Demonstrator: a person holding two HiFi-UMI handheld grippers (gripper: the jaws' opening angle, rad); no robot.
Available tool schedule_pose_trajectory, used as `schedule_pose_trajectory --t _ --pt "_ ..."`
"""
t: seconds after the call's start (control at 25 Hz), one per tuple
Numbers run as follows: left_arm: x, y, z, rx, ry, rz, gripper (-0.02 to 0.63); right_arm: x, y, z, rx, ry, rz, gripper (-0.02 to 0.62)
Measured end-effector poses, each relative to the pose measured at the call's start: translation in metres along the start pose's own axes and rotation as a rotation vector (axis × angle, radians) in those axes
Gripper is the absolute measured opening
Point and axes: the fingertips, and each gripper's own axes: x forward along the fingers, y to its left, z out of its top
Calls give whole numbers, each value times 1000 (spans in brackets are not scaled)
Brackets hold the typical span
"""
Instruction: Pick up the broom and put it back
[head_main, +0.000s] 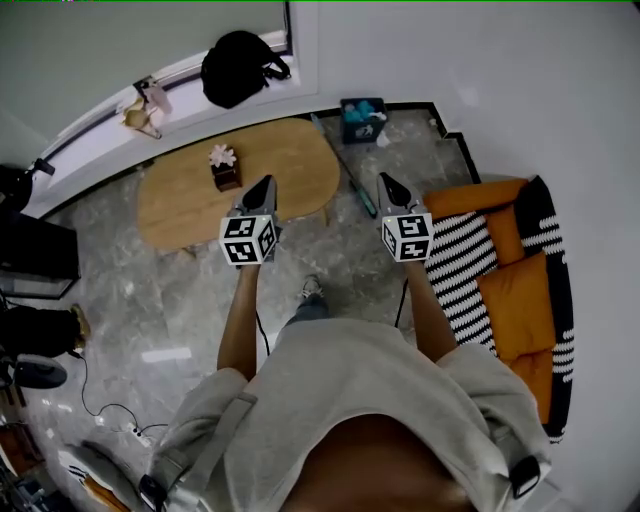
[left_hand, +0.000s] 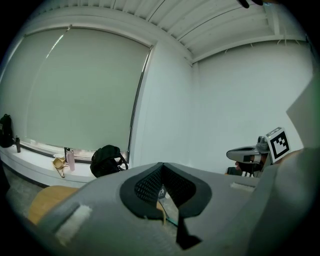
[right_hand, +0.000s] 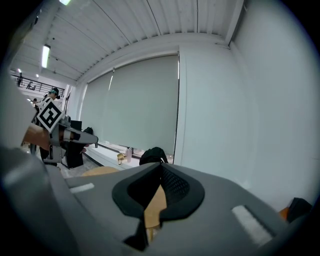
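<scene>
Left gripper (head_main: 266, 183): we see its jaws clenched — nothing held.
Right gripper (head_main: 386, 180): clenched, empty.
Broom (head_main: 350, 178): on the floor — beside the table (head_main: 290, 160), ungrasped.

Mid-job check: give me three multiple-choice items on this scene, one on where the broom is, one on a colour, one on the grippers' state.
1. Where is the broom?
A. by the end of the table nearest the sofa
B. on the table
C. on the sofa

2. What colour are the cushions on the sofa?
A. blue
B. orange
C. white

3. How are the left gripper and right gripper?
A. both open
B. left shut on the broom
C. both shut, empty

Answers:
1 A: its thin handle slants past that end of the table.
2 B: both cushions show plain orange against the striped cover.
3 C: each gripper view shows the jaws together with nothing between them.
</scene>
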Motion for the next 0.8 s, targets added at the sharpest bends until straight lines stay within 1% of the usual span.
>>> schedule_pose_trajectory --t 0.2,0.48,0.8 --pt "46 27 18 0 -1 -28 3 48 -13 12 -2 8 -18 2" --pt "98 58 31 8 0 -60 3 96 -30 13 8 19 -53 2" --pt "136 62 28 12 22 -85 5 122 -46 1 22 49 -63 2"
